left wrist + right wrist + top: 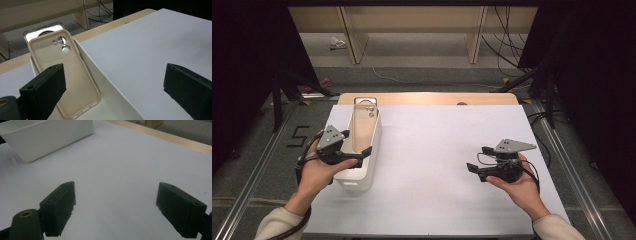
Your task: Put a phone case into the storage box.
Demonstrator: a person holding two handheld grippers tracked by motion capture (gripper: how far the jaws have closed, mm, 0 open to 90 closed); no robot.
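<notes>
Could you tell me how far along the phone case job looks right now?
Looks done: a beige case leans inside the white bin, with a clear case behind it. In hand: nothing; the left gripper is open over the bin, and the right gripper is open over the table. No other cases in view.

**Camera placement**

High view: above the near edge, looking forward and down over the desk [437, 165]. Left gripper view: close above the white bin [105, 75], facing far. Right gripper view: low, facing left; all share the bin.
</notes>
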